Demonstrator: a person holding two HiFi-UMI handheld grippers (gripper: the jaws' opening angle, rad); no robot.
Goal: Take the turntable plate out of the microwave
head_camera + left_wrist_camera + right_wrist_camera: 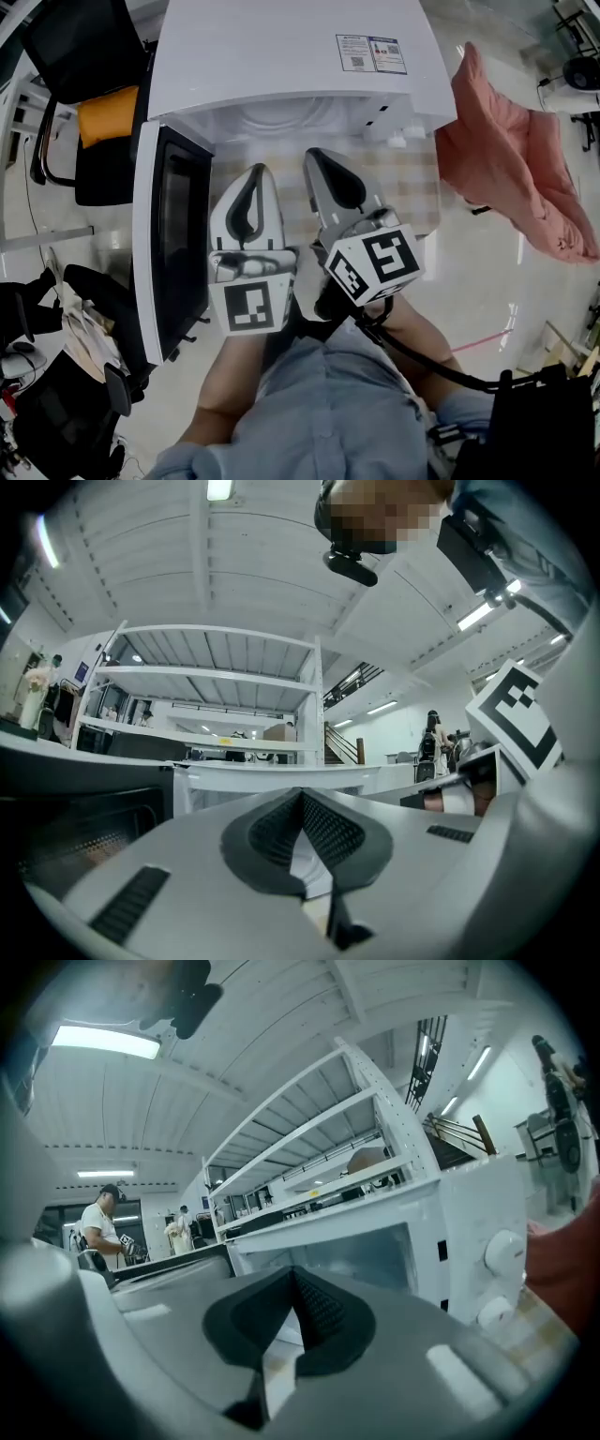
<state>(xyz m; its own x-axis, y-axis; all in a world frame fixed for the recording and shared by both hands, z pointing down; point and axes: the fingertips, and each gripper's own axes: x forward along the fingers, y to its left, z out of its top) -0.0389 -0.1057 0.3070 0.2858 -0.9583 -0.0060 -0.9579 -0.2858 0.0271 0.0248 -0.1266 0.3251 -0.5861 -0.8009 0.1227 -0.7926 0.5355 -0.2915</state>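
The grey left gripper (pixel 302 797) with ribbed black pads has its jaws pressed together on nothing. The matching right gripper (pixel 293 1277) is likewise closed and empty. Both point side by side at the mouth of the boxy white microwave (pixel 281 66), probably lining up to reach in. Its dark-windowed door (pixel 173 253) stands swung wide to the left, leaving the way clear. The turntable plate presumably lies inside the pale cavity (pixel 361 1255), but the microwave's top hides it from the head view and each gripper's own body blocks the cavity floor.

The grey, black-padded left gripper (pixel 253 176) and matching right gripper (pixel 321 161) are pointing forward side by side, each holding its jaws pressed together.
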